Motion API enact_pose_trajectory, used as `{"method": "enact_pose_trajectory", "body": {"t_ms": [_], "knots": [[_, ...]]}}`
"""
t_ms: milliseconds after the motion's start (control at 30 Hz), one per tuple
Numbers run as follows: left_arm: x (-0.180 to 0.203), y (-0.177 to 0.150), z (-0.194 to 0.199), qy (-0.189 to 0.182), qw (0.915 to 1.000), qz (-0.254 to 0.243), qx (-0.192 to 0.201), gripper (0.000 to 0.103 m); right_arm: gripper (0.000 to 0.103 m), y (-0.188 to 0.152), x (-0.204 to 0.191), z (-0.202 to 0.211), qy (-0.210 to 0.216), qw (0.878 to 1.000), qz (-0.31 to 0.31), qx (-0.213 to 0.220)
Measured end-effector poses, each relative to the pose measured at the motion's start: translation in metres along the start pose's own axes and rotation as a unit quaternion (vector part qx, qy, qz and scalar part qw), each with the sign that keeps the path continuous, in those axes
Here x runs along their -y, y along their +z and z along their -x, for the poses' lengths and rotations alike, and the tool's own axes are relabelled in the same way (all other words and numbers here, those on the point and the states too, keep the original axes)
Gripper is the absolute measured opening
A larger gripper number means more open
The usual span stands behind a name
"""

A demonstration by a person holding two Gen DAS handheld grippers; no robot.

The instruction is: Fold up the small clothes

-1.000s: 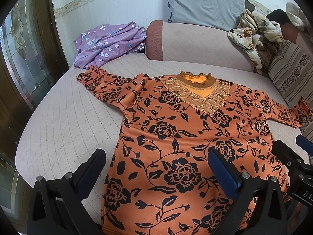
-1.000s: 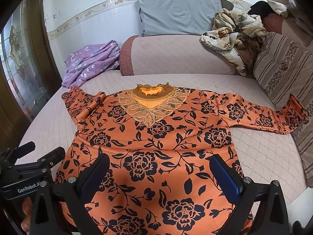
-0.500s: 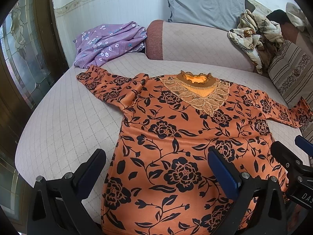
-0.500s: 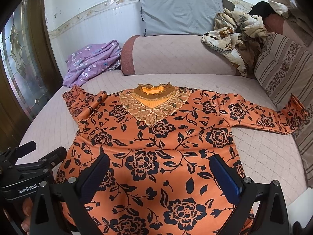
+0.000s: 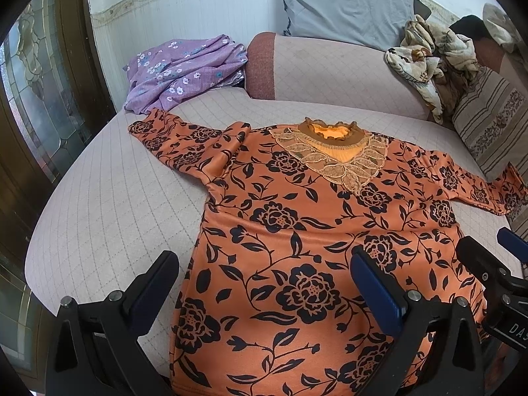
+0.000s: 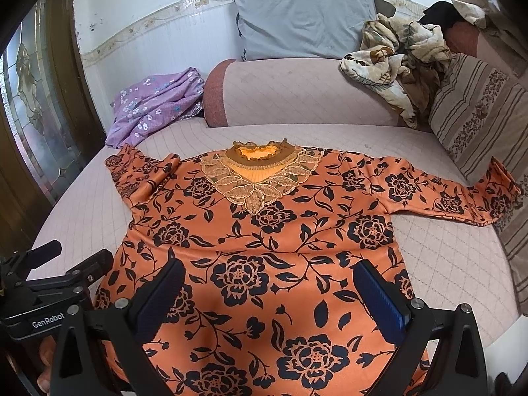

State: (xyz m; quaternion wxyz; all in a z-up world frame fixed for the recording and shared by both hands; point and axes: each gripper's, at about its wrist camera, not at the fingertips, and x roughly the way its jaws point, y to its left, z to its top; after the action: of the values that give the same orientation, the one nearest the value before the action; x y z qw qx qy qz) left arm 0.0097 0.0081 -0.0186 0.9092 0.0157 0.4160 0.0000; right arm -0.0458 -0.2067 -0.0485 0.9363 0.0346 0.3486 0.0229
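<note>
An orange top with black flowers and a lace collar (image 5: pixel 297 217) (image 6: pixel 264 231) lies flat, front up, on the quilted cushion, sleeves spread to both sides. The left sleeve (image 5: pixel 171 142) is slightly bunched; the right sleeve (image 6: pixel 462 198) reaches the striped cushion. My left gripper (image 5: pixel 264 283) hovers open over the lower left of the top, holding nothing. Over the lower middle my right gripper (image 6: pixel 270 293) is also open and empty. Each gripper shows at the edge of the other's view: the right one (image 5: pixel 488 264), the left one (image 6: pixel 52 264).
A purple flowered cloth (image 5: pixel 184 69) lies at the back left. A grey pillow (image 6: pixel 303 19) leans on the wall behind a bolster (image 6: pixel 297 92). A crumpled patterned blanket (image 6: pixel 396 59) and a striped cushion (image 6: pixel 478 115) sit at the right. A glass door (image 5: pixel 33 99) stands left.
Both grippers have drifted very slightly; the top looks a touch lower and closer in the right wrist view. Nothing was grasped or released.
</note>
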Motion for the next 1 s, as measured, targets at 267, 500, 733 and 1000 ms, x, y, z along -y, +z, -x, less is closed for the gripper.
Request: {"method": "enact_pose_trajectory", "body": {"t_ms": [267, 500, 733, 1000], "knots": [[0.001, 0.0, -0.002, 0.0, 1.0, -0.001, -0.004, 0.103, 0.103, -0.001, 0.002, -0.004, 0.001, 1.0, -0.003, -0.004], [0.004, 0.001, -0.006, 0.0, 1.0, -0.004, -0.008, 0.103, 0.103, -0.002, 0.002, -0.005, 0.001, 1.0, -0.005, -0.005], [0.006, 0.001, -0.012, -0.002, 0.9999, -0.009, -0.013, 0.103, 0.103, -0.003, 0.006, -0.014, 0.006, 1.0, -0.009, -0.011], [-0.066, 0.023, -0.051, 0.055, 0.9961, 0.063, -0.029, 0.103, 0.103, 0.0, 0.083, -0.018, 0.026, 0.994, -0.103, -0.005]]}}
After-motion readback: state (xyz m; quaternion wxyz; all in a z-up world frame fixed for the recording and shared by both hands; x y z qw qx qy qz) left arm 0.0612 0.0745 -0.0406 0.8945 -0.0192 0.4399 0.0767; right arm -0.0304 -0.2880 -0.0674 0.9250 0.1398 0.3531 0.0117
